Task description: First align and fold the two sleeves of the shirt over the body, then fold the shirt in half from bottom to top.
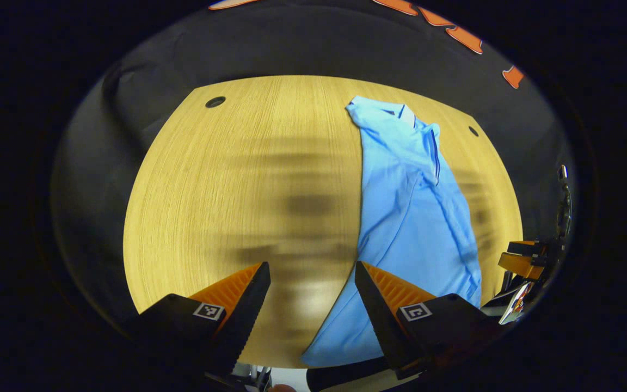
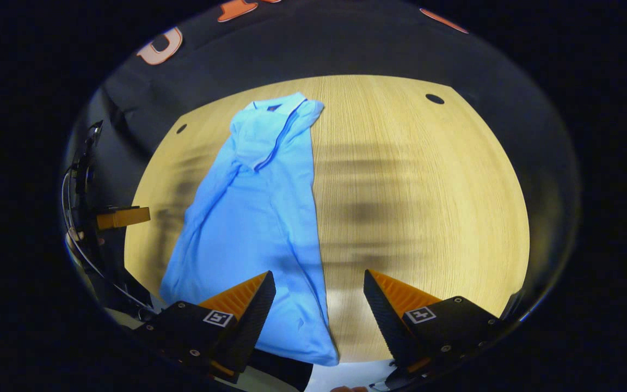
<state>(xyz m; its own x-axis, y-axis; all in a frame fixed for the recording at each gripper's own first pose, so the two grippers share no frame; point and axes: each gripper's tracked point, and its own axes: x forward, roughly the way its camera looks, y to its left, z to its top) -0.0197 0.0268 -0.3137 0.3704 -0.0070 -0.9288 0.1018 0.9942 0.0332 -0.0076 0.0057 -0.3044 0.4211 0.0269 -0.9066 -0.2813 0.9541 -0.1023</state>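
Light blue knit, the shirt (image 1: 417,218) lies on the wooden table (image 1: 226,190) as a narrow strip, collar (image 2: 270,117) at the far end and hem at the near edge; its sleeves look already folded in. Your left gripper (image 1: 312,283) and right gripper (image 2: 319,291) both hang above the near edge with jaws wide, holding nothing. Expect soft, limp, light cloth that sags and slides, so pinch all layers at the two hem corners (image 2: 321,354) and lift them together.
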